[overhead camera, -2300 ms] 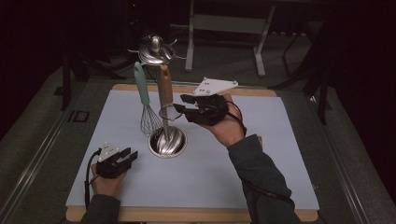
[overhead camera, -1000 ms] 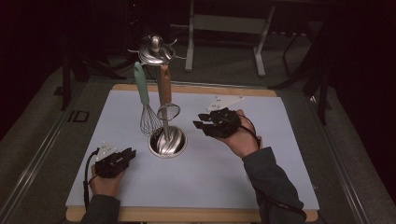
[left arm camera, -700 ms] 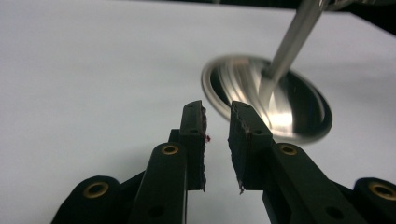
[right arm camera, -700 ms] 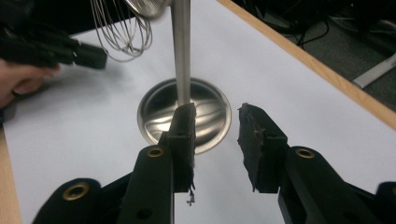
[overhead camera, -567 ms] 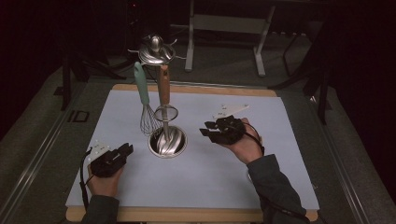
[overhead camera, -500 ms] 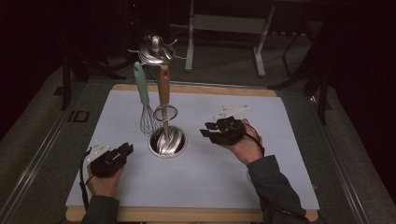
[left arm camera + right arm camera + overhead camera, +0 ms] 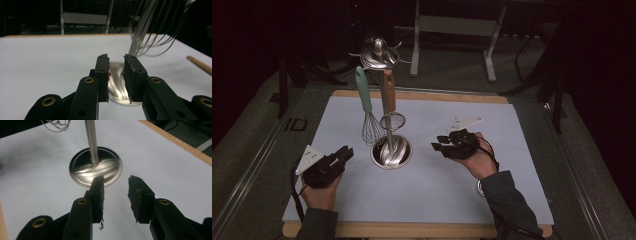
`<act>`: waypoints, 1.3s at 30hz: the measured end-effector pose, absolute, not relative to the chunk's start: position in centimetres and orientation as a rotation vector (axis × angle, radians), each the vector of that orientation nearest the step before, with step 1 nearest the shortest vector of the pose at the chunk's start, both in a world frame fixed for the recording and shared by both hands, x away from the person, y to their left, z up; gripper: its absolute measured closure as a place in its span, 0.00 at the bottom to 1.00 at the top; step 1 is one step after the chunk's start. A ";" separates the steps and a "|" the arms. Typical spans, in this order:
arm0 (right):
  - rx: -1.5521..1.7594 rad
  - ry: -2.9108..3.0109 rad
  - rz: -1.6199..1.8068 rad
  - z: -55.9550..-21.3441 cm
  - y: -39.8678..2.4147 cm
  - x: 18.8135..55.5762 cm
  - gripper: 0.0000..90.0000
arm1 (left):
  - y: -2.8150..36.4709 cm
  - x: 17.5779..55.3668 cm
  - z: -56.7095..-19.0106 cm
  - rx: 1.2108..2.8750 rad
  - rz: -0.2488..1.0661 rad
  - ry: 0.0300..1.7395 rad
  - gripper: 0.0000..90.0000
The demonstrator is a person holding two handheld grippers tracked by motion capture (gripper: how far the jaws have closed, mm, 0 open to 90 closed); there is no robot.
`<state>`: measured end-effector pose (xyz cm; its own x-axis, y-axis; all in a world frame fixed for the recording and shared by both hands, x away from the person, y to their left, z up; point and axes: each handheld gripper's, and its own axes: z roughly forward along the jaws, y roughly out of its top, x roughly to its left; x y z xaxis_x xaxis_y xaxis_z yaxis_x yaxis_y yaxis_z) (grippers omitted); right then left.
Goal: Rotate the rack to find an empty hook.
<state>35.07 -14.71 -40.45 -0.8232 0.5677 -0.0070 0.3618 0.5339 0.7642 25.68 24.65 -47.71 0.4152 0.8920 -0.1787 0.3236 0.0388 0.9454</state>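
Dark surroundings frame a wooden table [image 7: 412, 231] covered by a smooth white mat [image 7: 512, 130]. At its middle stands a polished steel utensil stand [image 7: 391, 151]: round dished base, thin post, hooks on top. A wire whisk [image 7: 368, 117] with a mint handle and a wooden-handled strainer [image 7: 389, 107] hang from it. Left gripper [image 7: 344, 153] is held low at the front left, aimed at the base, jaws parted on nothing. Right gripper [image 7: 441, 145] points leftward just beside the base; its jaws have just been opening, nothing between them
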 end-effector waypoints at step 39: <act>0.878 2.553 1.145 -43.7 -16.3 34.9 0.71 | 21.3 26.4 -33.8 1.318 0.747 0.704 0.99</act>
<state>34.90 -16.31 -43.66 -0.8008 0.5968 0.0502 0.4343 0.5210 0.7348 26.37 21.27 -33.77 0.5853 0.8102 -0.0317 -0.0795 0.0962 0.9922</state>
